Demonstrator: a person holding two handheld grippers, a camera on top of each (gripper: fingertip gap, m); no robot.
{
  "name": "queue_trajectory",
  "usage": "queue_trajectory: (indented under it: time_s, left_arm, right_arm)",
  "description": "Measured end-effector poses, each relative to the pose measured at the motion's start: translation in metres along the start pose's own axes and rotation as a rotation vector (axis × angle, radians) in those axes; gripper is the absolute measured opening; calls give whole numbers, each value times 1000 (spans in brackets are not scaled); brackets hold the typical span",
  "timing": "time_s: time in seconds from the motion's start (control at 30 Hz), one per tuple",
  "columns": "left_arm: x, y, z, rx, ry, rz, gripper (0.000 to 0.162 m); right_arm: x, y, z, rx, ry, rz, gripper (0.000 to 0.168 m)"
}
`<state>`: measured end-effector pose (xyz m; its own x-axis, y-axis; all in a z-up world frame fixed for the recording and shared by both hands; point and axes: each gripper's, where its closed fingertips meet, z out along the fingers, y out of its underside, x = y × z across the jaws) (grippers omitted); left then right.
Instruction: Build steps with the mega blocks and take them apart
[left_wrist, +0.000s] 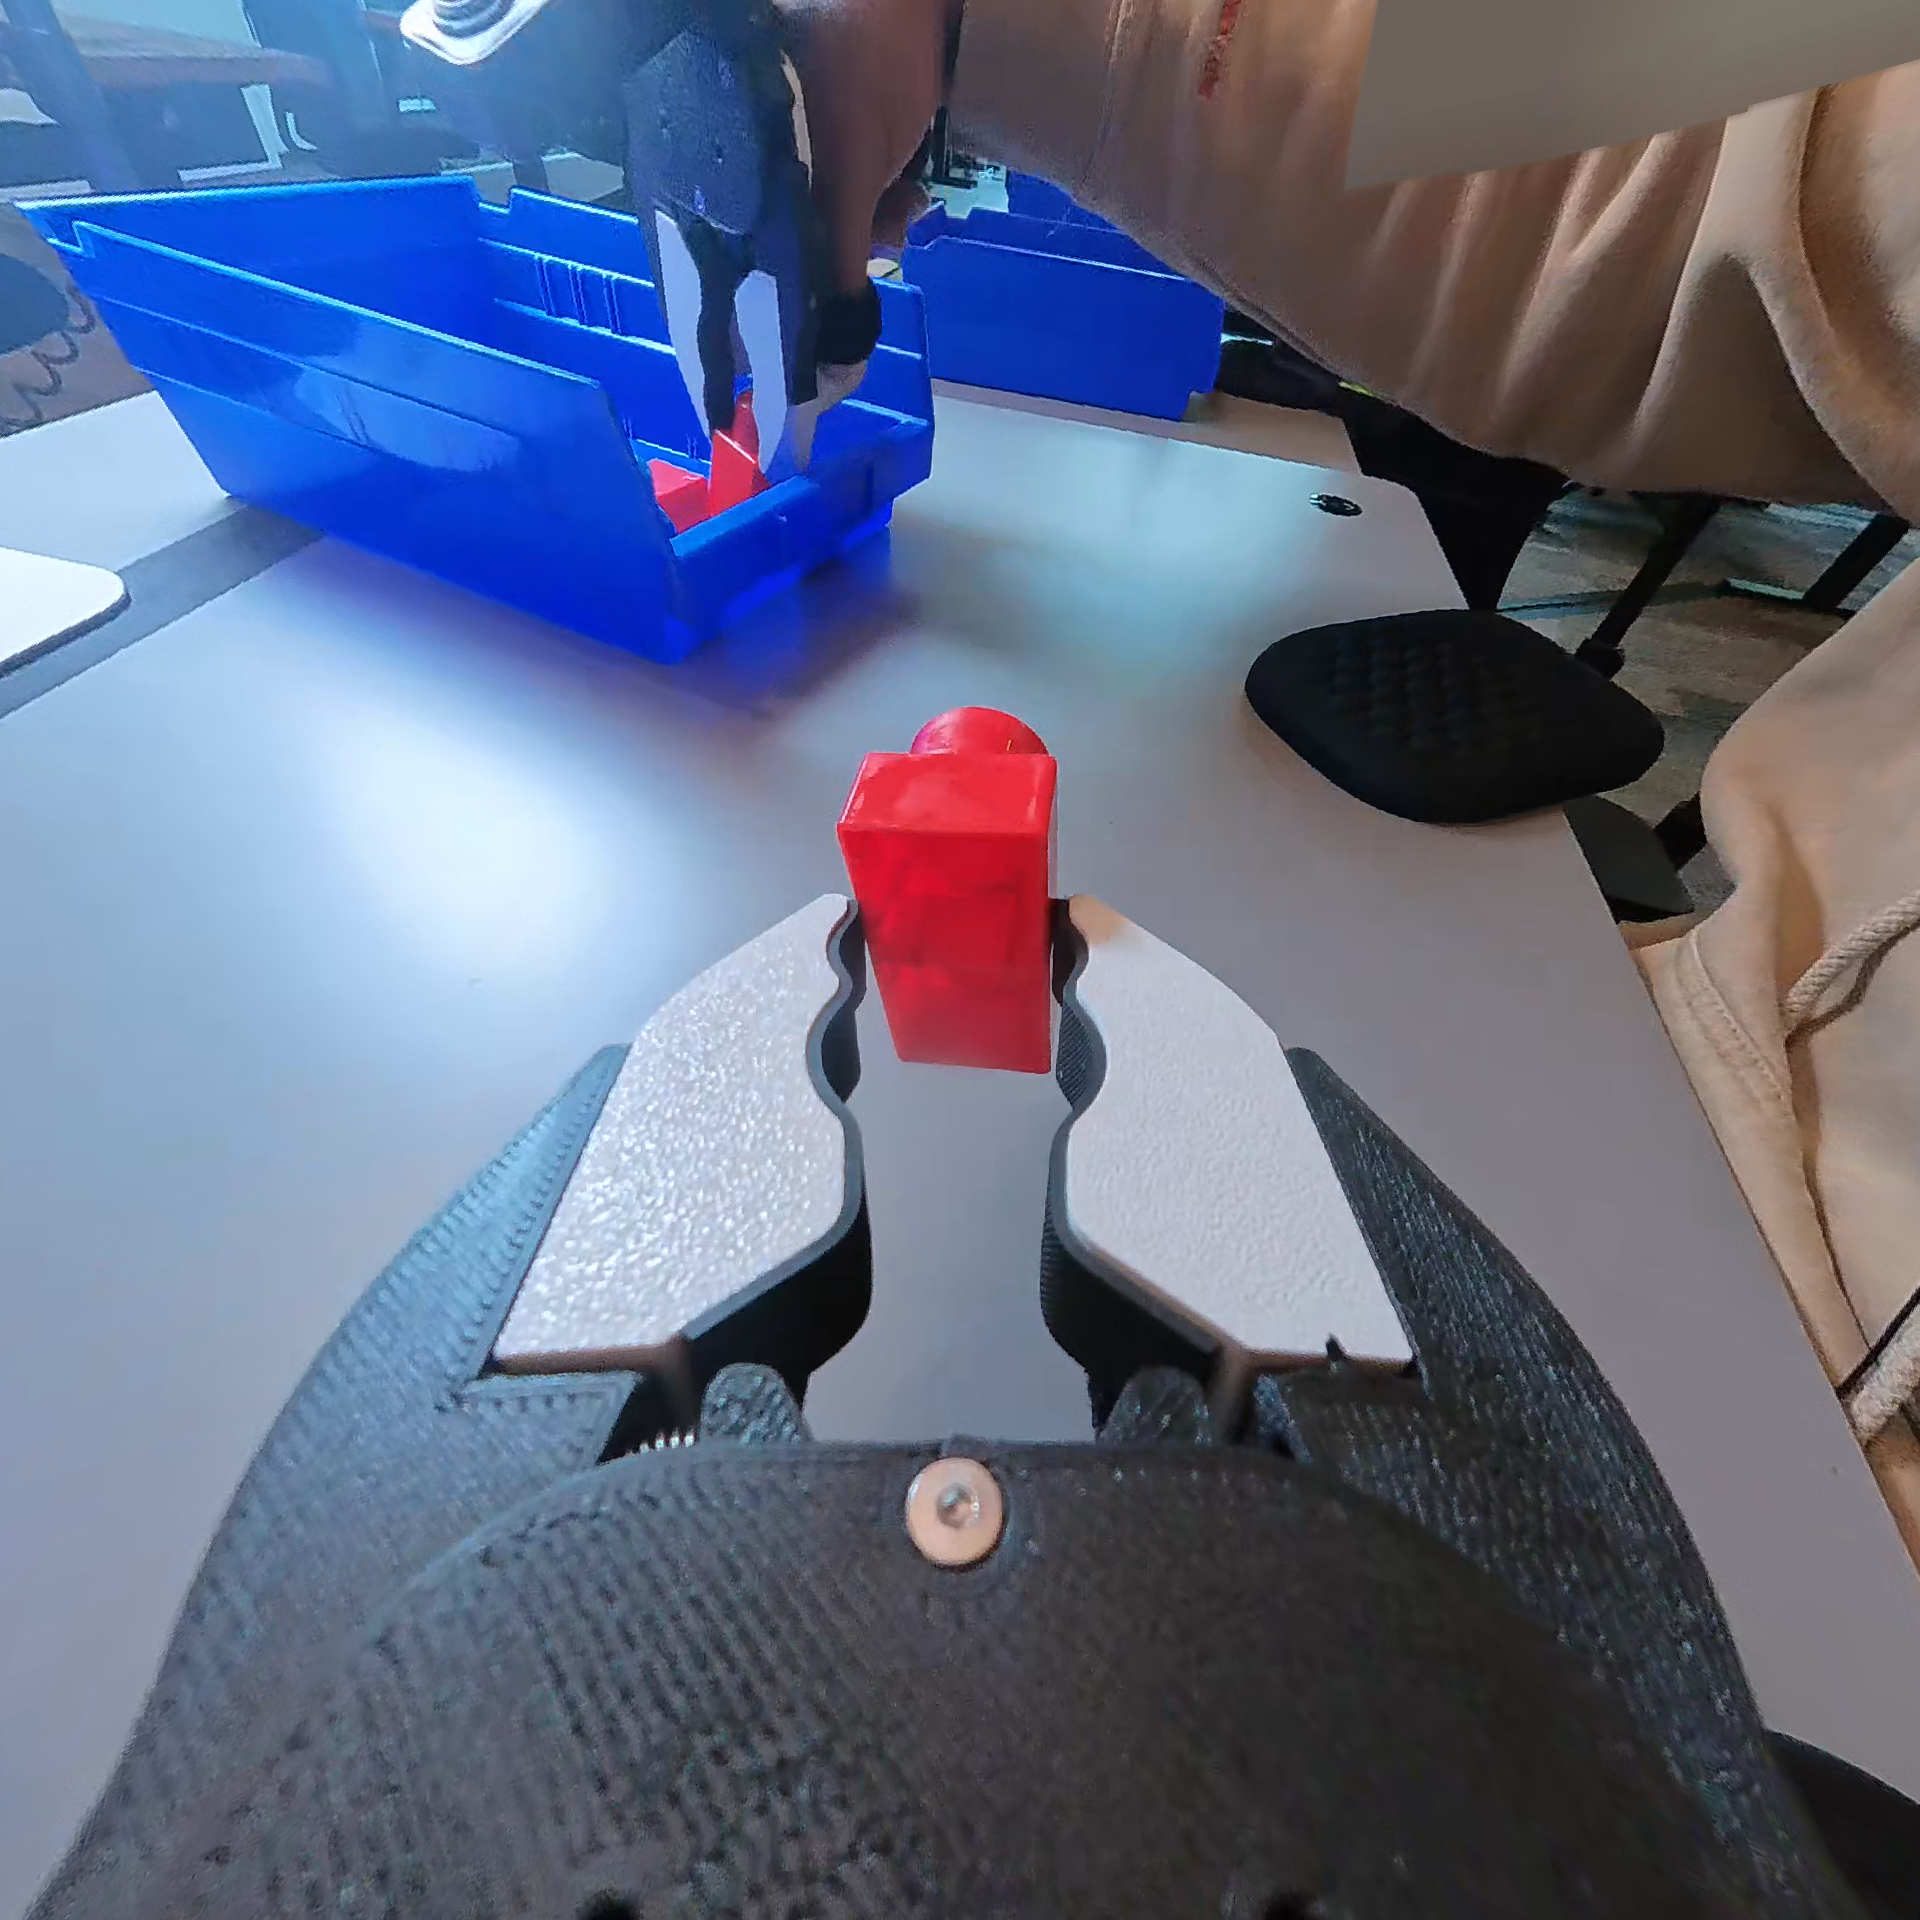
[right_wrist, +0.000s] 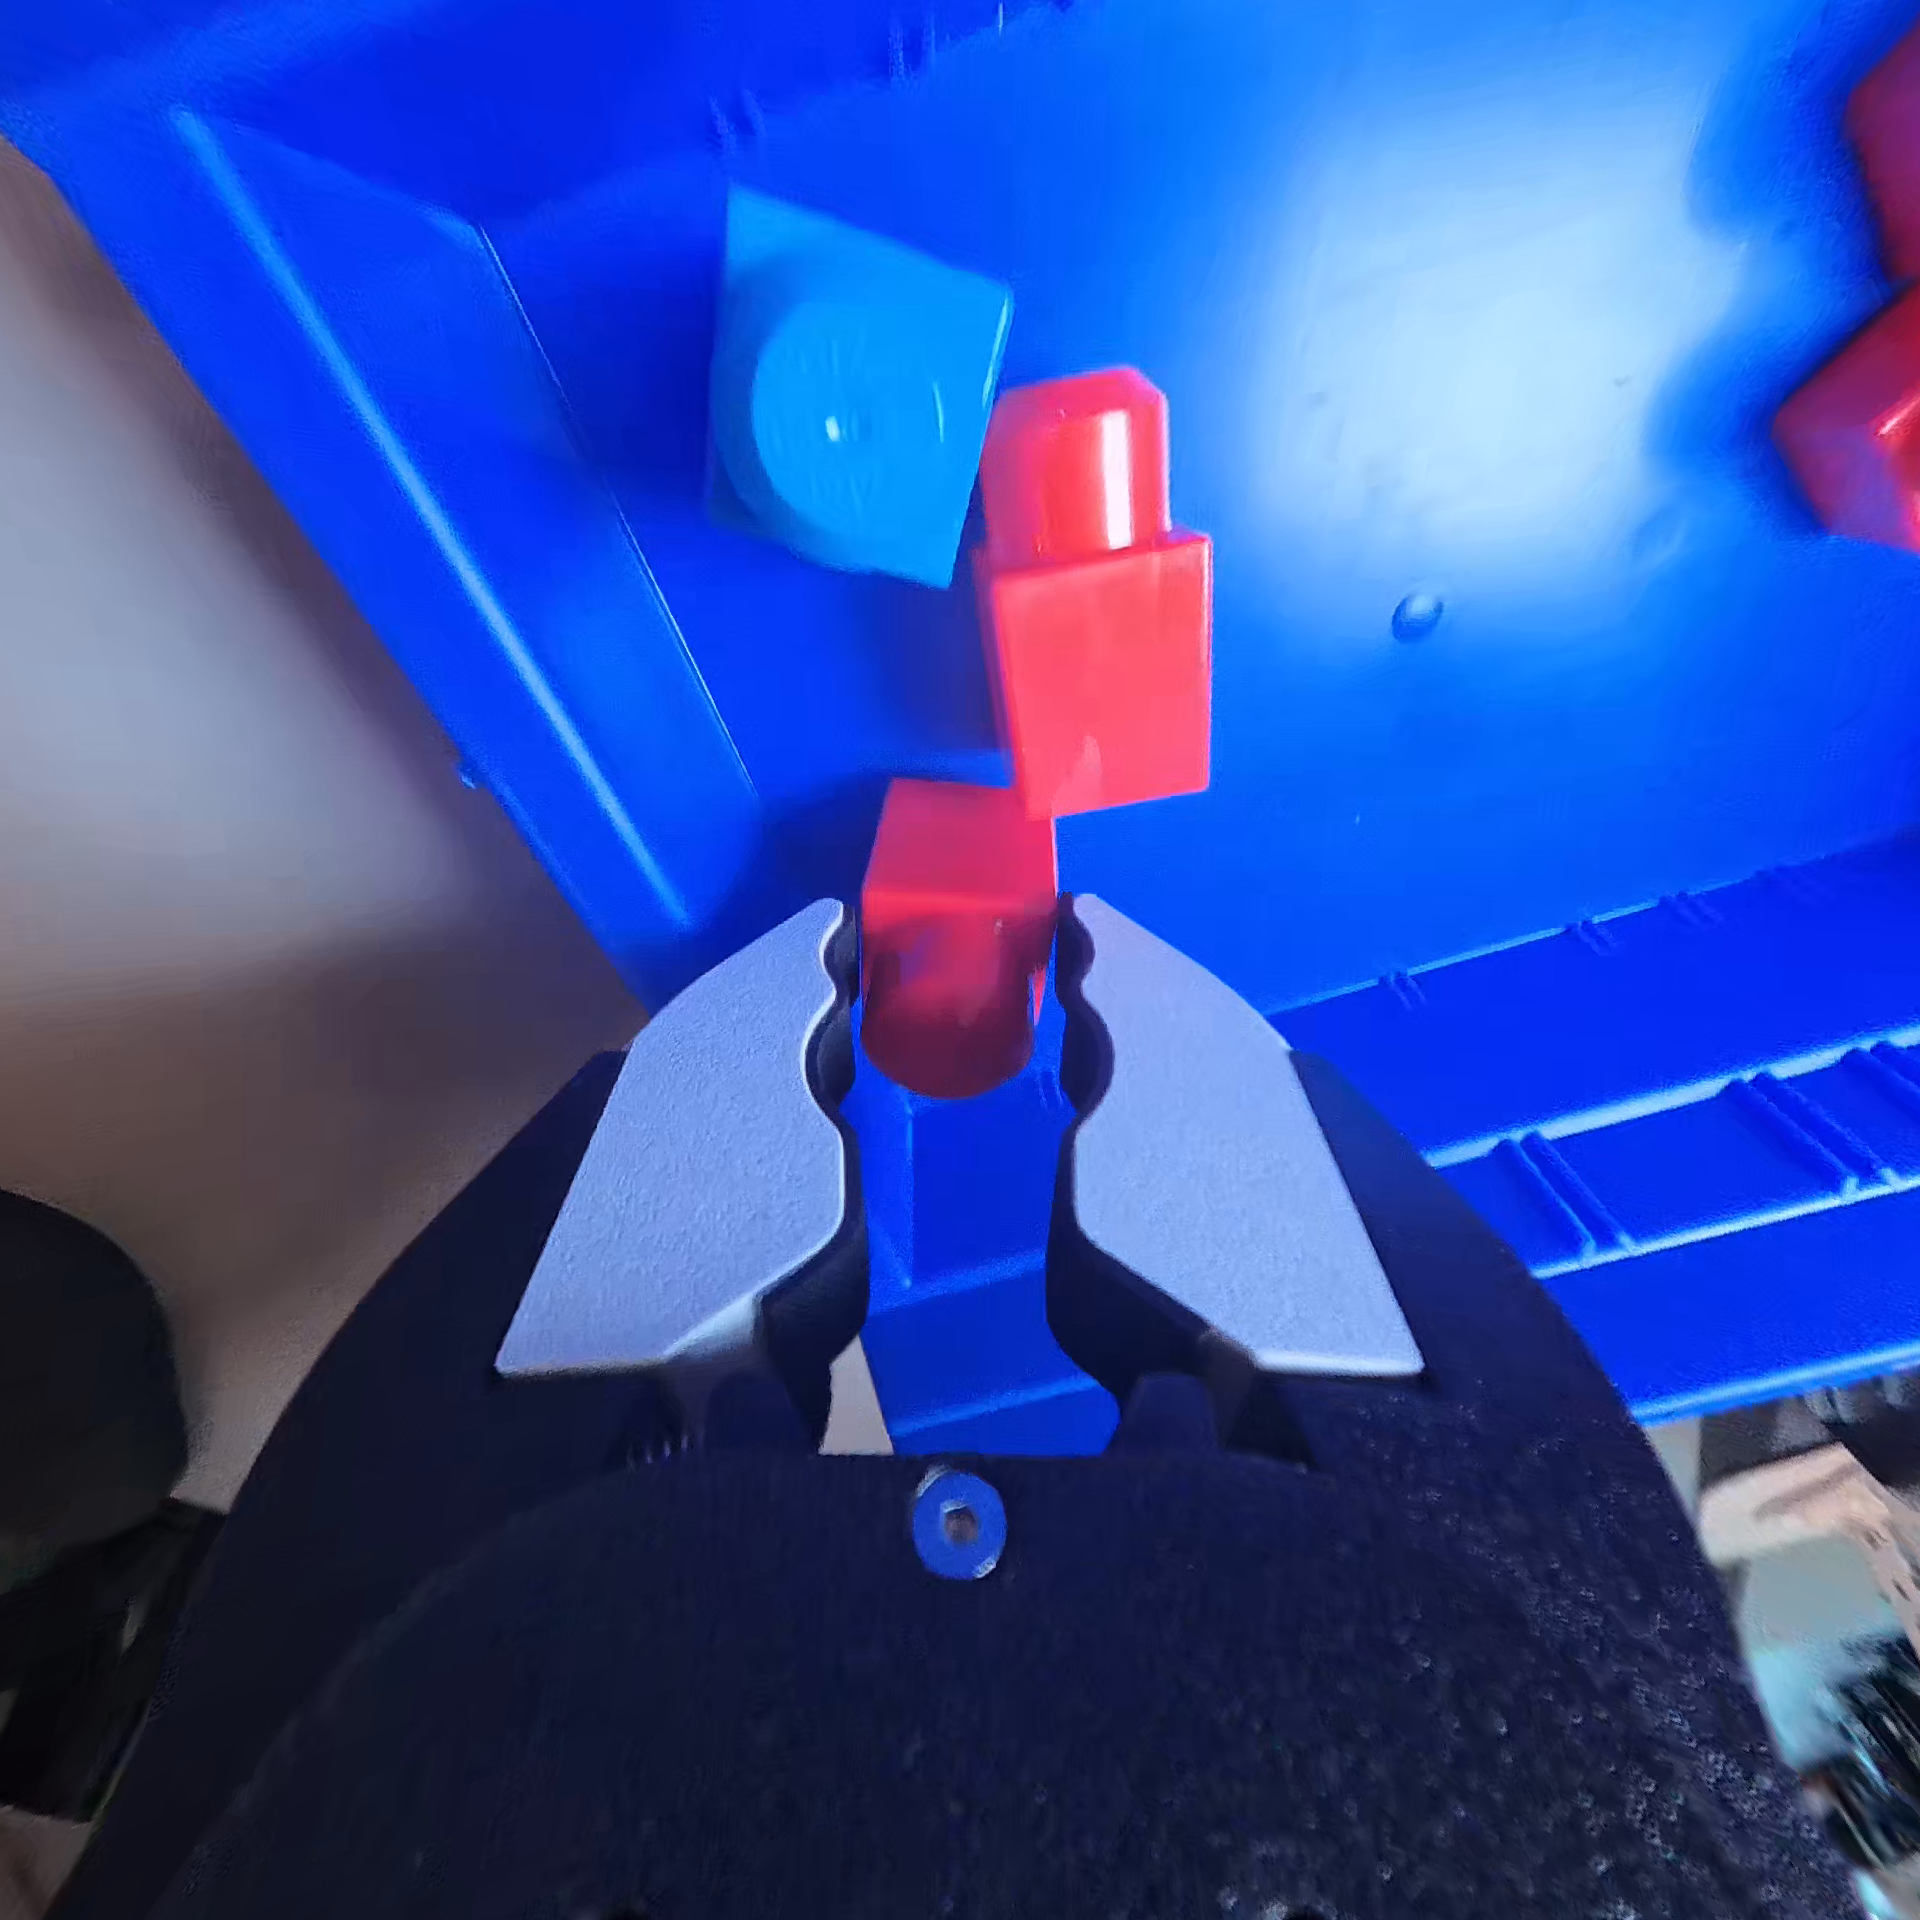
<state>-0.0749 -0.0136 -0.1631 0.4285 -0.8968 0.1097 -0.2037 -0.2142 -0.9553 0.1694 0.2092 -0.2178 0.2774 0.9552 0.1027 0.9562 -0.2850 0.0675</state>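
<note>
My left gripper (left_wrist: 958, 920) is shut on a red mega block (left_wrist: 951, 894), held just above the grey table (left_wrist: 416, 935) with its stud pointing away from me. My right gripper (right_wrist: 956, 925) reaches down into the blue bin (right_wrist: 1455, 416) and is shut on a red block (right_wrist: 951, 935). It also shows in the left wrist view (left_wrist: 743, 410), inside the bin (left_wrist: 416, 416). A second red block (right_wrist: 1101, 665) lies just beyond the held one; I cannot tell whether they are joined. A light blue block (right_wrist: 857, 405) lies beside it.
Dark red blocks (right_wrist: 1860, 447) lie at the bin's right side. A second blue bin (left_wrist: 1060, 301) stands behind. A black chair seat (left_wrist: 1455, 717) sits past the table's right edge, next to a person's beige sleeve (left_wrist: 1455, 239). A white pad (left_wrist: 52, 603) lies far left. One gripper's finger ends stand about 35 cm off the other's.
</note>
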Motion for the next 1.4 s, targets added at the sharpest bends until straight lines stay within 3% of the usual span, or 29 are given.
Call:
queue_trajectory:
  time_s: [0.2,0.3,0.4,0.47,0.5,0.53,0.63,0.77,0.87,0.93,1.0,1.1,1.27,1.4]
  left_arm:
    - [-2,1,2,7,-9,5,35]
    - [-1,0,4,25,-3,7,35]
    - [4,-2,7,41,7,25,35]
    - [10,-5,8,53,17,42,35]
    - [12,-7,8,63,22,47,35]
    - [14,-8,8,66,28,51,35]
    - [14,-12,7,85,18,58,34]
    - [-5,-16,-1,111,-70,16,35]
    - [-15,-19,-10,139,-95,-26,9]
    - [-20,-22,-15,154,-125,-12,0]
    - [-24,-25,-19,164,-163,-3,0]
    - [-33,-27,-24,168,-221,0,0]
    - [-48,-17,-27,123,-288,6,0]
    - [-54,-5,-24,73,-304,8,0]
  right_arm:
    - [-42,-54,-62,368,65,-92,59]
    - [-139,-97,-105,659,-69,-335,63]
    - [-231,-122,-122,831,-228,-520,65]
    - [-264,-134,-117,875,-250,-564,61]
    - [-273,-139,-112,880,-243,-564,54]
    - [-277,-145,-108,891,-220,-556,34]
    - [-273,-148,-114,926,-155,-558,29]
    - [-209,-136,-169,1004,-16,-454,29]
    - [-91,-117,-213,1023,333,-182,29]
    - [-4,-92,-214,890,595,-16,29]
    - [63,-69,-189,715,695,133,29]
    - [121,-52,-125,549,604,320,29]
    - [162,-32,-39,266,462,488,30]
    - [178,-34,-20,199,454,502,30]
